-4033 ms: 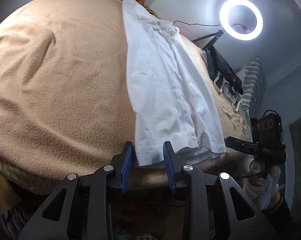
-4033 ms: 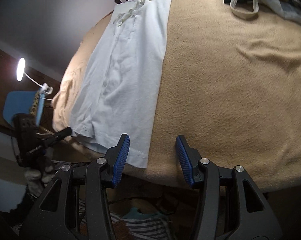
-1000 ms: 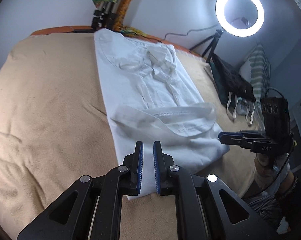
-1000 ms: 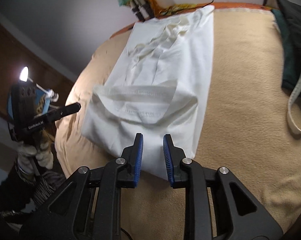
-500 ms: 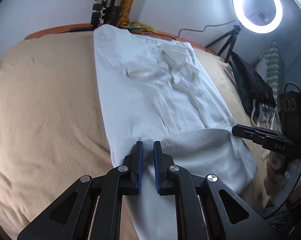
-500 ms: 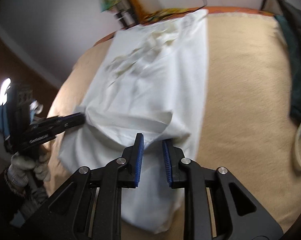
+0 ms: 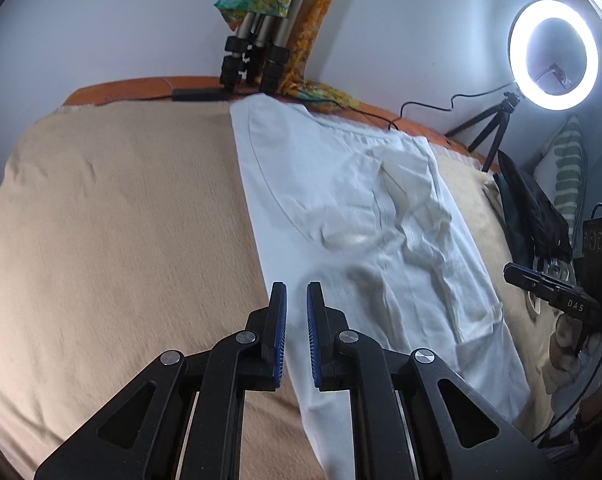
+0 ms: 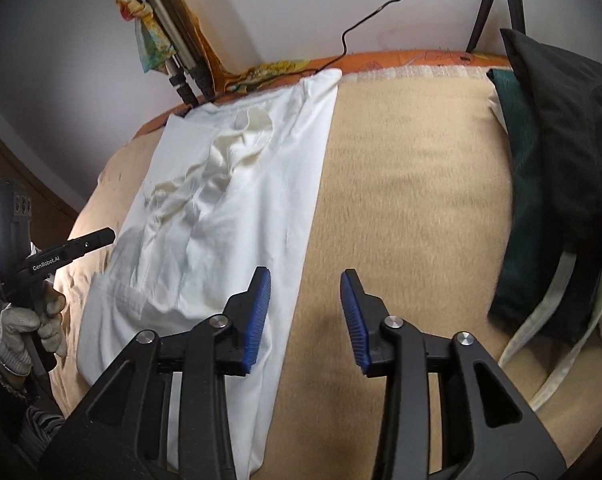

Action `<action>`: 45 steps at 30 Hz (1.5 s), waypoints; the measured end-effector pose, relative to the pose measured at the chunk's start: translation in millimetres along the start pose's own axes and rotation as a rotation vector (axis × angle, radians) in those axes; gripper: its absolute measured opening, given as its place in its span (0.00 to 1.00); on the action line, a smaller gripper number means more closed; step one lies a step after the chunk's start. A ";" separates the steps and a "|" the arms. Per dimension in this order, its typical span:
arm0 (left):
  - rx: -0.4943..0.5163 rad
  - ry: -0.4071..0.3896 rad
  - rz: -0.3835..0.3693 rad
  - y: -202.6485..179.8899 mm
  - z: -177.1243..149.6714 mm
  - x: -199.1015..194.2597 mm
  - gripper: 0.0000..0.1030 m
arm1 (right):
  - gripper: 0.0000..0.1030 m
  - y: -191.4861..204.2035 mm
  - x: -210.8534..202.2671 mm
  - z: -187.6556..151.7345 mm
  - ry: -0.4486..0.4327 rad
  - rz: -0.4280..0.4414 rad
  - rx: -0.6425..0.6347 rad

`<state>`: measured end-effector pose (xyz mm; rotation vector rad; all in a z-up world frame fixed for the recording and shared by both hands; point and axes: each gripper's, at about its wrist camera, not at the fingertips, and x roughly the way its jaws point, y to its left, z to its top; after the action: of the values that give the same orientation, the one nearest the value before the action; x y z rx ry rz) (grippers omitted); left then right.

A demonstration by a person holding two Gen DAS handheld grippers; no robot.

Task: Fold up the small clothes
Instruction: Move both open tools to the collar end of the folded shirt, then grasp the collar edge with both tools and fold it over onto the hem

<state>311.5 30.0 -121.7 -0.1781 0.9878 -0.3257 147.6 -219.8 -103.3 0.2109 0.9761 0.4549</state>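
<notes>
A white shirt (image 7: 361, 216) lies lengthwise on the tan blanket (image 7: 121, 220), collar at the far end, its near hem folded up over the body. It also shows in the right wrist view (image 8: 229, 216). My left gripper (image 7: 296, 332) hovers over the shirt's left edge with its jaws close together and a narrow gap between them; no cloth shows between the pads. My right gripper (image 8: 305, 316) is open and empty above the shirt's right edge and the blanket (image 8: 413, 200). Each gripper shows in the other's view, the left (image 8: 61, 256) and the right (image 7: 549, 284).
A ring light on a tripod (image 7: 553, 54) stands at the back right. Folded tripods with a coloured cloth (image 7: 261, 40) lean on the wall behind the bed. Dark bags with white straps (image 8: 561, 184) lie on the blanket's right side. A striped pillow (image 7: 565, 168) stands beyond.
Both grippers carried the shirt's near hem forward over its body. The right gripper has opened and let go of the cloth. The left gripper's jaws have parted slightly.
</notes>
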 end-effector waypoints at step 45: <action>0.038 -0.064 0.066 31.3 120.3 101.4 0.28 | 0.33 -21.4 138.2 170.1 -0.027 -0.055 -0.101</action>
<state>470.0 24.0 -145.7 -0.1209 0.9217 -0.2766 361.3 -169.9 -121.2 0.0986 0.9283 0.4485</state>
